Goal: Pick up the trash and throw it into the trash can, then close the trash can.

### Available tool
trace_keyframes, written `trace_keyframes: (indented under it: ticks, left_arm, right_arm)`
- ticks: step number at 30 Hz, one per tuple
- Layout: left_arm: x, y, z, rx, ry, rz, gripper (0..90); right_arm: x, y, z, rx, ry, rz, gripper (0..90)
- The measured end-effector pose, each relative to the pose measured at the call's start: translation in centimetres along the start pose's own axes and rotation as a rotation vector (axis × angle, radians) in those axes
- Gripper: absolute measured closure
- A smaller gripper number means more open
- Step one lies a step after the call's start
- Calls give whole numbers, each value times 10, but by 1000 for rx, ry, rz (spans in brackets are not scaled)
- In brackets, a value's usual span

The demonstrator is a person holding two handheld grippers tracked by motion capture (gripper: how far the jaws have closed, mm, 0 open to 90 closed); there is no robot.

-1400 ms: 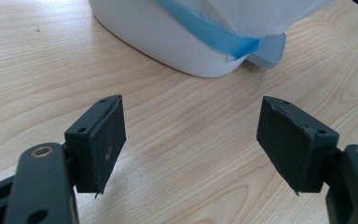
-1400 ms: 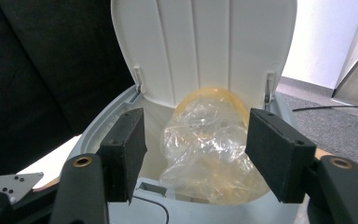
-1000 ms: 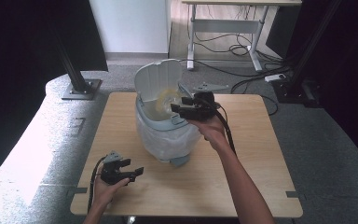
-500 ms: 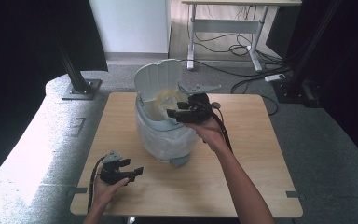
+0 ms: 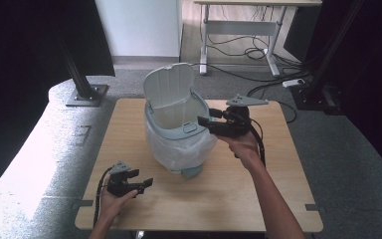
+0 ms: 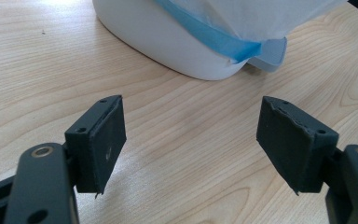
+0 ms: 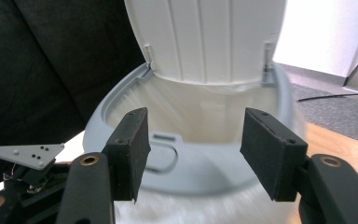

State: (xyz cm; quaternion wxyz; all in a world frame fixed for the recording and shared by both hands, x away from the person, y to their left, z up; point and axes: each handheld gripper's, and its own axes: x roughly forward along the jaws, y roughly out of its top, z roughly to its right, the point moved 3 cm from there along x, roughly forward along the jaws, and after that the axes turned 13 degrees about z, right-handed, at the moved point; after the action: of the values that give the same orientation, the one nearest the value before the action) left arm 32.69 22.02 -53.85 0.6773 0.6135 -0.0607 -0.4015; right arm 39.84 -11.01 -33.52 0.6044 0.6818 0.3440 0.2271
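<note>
Grey carpet surrounds the wooden bench in the high view, and two black posts, a desk and loose cables stand behind it. One small waste bin stands at the middle of the bench, with its lid raised upright at the far side and one white bag hanging over its walls. The right tongs are held level at the bin's right rim, just beside the grey ring, with jaws apart and nothing between them. The left tongs rest near the front left edge of the bench, well apart from the bin, and nothing lies between them and it.

From the left gripper view, the left tongs stand wide open over bare wood and hold nothing. The bin's white base with one blue band is ahead of them.

From the right gripper view, the right tongs are about half open and empty. They look over the grey rim into the bin, and the ribbed lid stands up behind. The other tongs' grey plate shows at the lower left.
</note>
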Motion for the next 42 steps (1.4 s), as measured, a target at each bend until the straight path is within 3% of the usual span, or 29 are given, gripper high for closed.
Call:
trace_keyframes:
  ticks: [4, 10, 21, 30, 42]
  left_arm:
    - [1, -1, 0, -1, 1, -6, 239]
    - [2, -1, 1, 2, 4, -9, 239]
    - [2, -1, 1, 5, 10, 1, 238]
    - [-1, 4, 3, 8, 9, 25, 230]
    - [-25, 38, 7, 15, -8, 137, 197]
  right_arm:
    - [-27, -7, 9, -12, -24, 28, 412]
    - [-53, -23, 18, -17, -49, 41, 406]
    - [-100, -91, 38, 4, -106, 54, 391]
    - [-122, -138, 43, 30, -140, 40, 385]
    - [-129, -152, 50, 44, -159, 29, 383]
